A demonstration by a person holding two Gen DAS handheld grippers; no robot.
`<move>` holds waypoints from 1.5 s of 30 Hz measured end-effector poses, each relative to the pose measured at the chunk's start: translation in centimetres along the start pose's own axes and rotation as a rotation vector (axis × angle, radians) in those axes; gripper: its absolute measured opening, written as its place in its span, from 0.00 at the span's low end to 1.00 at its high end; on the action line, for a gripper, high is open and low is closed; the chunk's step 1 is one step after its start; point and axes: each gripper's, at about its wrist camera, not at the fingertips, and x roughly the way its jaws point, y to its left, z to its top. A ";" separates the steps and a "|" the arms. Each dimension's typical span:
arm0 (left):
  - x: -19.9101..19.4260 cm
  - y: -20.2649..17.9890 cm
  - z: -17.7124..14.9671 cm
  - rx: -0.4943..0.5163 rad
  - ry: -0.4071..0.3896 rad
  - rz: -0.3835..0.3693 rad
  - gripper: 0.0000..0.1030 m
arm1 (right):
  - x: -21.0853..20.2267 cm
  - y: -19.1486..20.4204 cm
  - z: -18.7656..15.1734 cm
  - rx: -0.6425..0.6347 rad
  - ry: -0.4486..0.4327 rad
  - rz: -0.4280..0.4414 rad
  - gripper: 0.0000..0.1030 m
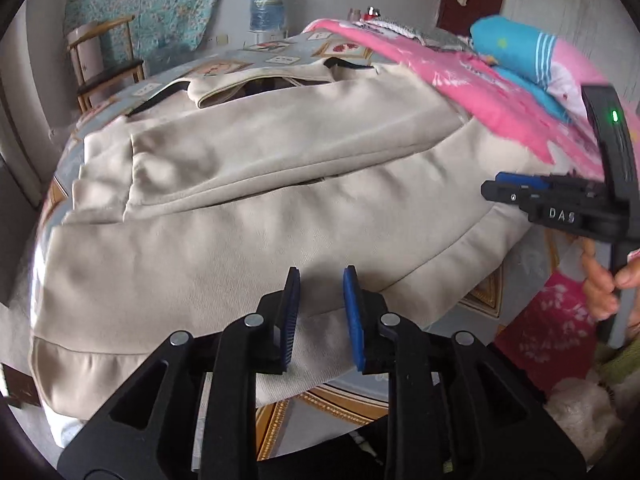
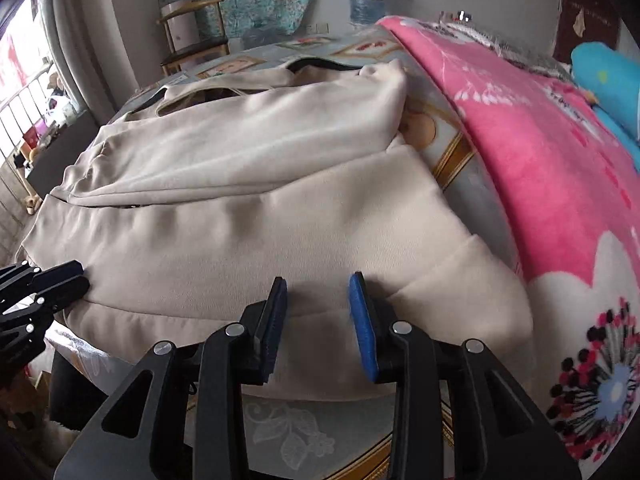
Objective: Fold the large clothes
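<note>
A large beige sweatshirt [image 1: 260, 232] lies flat on the bed, its neck at the far end and a sleeve [image 1: 280, 144] folded across the chest. In the left wrist view my left gripper [image 1: 322, 270] hovers over the near hem with its jaws apart and nothing pinched. My right gripper [image 1: 490, 190] shows at the right edge, held by a hand [image 1: 600, 292]. In the right wrist view the sweatshirt [image 2: 240, 220] fills the middle, and my right gripper [image 2: 319, 278] stands open just above the hem's right part. My left gripper [image 2: 80, 276] sits at the garment's left edge.
A pink flowered blanket [image 2: 540, 160] covers the bed's right side, with a blue pillow [image 1: 516, 48] on it. The patterned grey sheet [image 1: 280, 50] shows beyond the neck. A wooden chair [image 1: 104, 60] and a water jug [image 1: 267, 6] stand by the far wall.
</note>
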 end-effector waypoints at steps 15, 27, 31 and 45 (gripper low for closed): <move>-1.4 2.3 0.8 -0.069 -0.027 0.014 0.22 | -3.1 -1.8 2.2 0.014 -0.094 -0.092 0.31; -6.1 8.9 -1.1 -0.249 -0.119 0.154 0.29 | -2.8 9.7 1.7 -0.129 -0.050 0.329 0.38; -7.5 11.7 -1.3 -0.297 -0.136 0.233 0.31 | -1.1 12.5 0.5 -0.201 -0.007 0.377 0.38; -4.4 17.0 -0.7 -0.389 -0.058 0.253 0.37 | -0.5 12.8 2.2 -0.117 0.082 0.551 0.41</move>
